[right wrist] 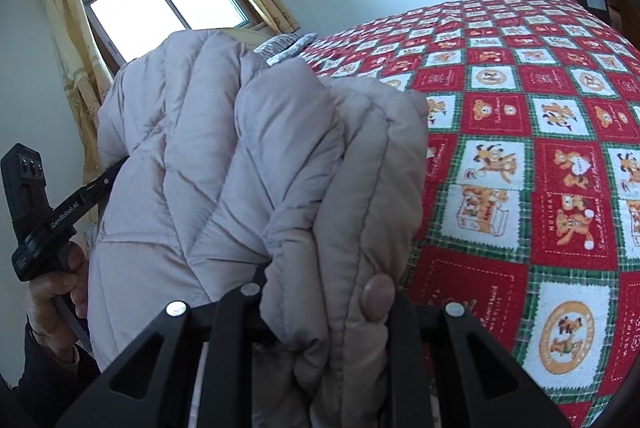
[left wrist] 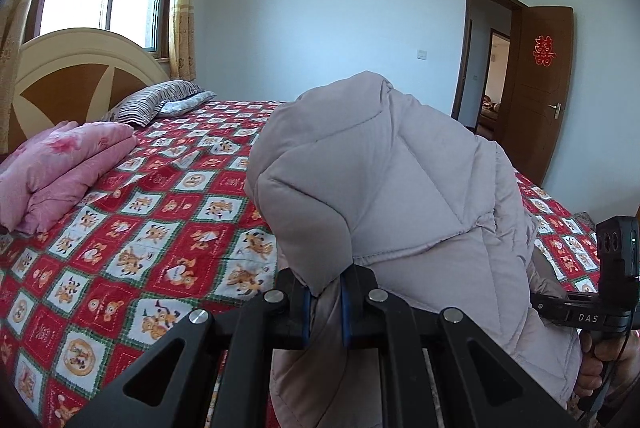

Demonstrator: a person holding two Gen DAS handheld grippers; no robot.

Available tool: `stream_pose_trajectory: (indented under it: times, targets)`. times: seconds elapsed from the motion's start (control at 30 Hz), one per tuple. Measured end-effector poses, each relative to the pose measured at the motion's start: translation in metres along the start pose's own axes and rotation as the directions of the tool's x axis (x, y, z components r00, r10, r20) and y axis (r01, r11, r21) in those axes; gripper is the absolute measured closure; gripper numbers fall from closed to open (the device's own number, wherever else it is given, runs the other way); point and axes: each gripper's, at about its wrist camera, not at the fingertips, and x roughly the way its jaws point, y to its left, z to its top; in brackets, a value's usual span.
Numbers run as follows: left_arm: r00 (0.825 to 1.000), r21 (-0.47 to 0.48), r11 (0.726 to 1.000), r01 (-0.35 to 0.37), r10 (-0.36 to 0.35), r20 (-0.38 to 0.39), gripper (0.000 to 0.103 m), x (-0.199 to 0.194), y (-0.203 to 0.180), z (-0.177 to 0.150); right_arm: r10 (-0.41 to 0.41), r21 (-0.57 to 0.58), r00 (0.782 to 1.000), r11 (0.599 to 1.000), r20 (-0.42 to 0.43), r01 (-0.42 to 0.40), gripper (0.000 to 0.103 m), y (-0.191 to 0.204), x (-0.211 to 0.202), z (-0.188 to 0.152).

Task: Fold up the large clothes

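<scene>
**Padded coat lifted clear of the bed, one gripper on each side**

Blue-lined pads (left wrist: pixel 345 302) sit closest to my left wrist camera, and between them a corner of the quilted jacket (left wrist: pixel 392 180) is pinched tight: the left gripper (left wrist: pixel 325 304) has its jaws pressed nearly together on a thin fold of fabric. From that pinch the pale lilac-grey jacket billows up and over the rig, filling the middle of the view.

On my other side the right gripper (right wrist: pixel 320 308) bites a thicker bundle. Its jaws stand a little wider, clamped on a bunched edge that carries a round snap button (right wrist: pixel 377 298), probably the front placket or collar, though I cannot say which. The pads themselves are buried in the padding.

Each camera catches the other rig at the frame's edge, with a hand (right wrist: pixel 56 292) of the person wrapped round the left handle. I read the two separated grips as a way to hang the garment between them, so its weight pulls it flat before it goes down.

The jacket is puffy, stitched in diagonal and straight channels, and it drapes in soft, bulky creases rather than sharp ones. It is in the air above the near edge of the bed (right wrist: pixel 520 148), not lying on it.

Beyond it stretches a red, white and green cartoon-bear bedspread, with a folded pink quilt (left wrist: pixel 60 168) and striped pillows (left wrist: pixel 156 100) by the headboard. Open bedspread to the far side looks the likely place to lay the coat out for folding.
</scene>
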Motion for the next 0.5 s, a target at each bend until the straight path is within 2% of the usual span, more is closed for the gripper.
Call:
stream_pose_trajectory:
  times: [0.5]
  targets:
    - [0.997,-0.053,0.996,-0.076,0.074,-0.035,0.093,-0.008,0.057,-0.022,0.034,-0.057,0.997,0.998,-0.072,-0.038,0.080,0.041,0.038,-0.003]
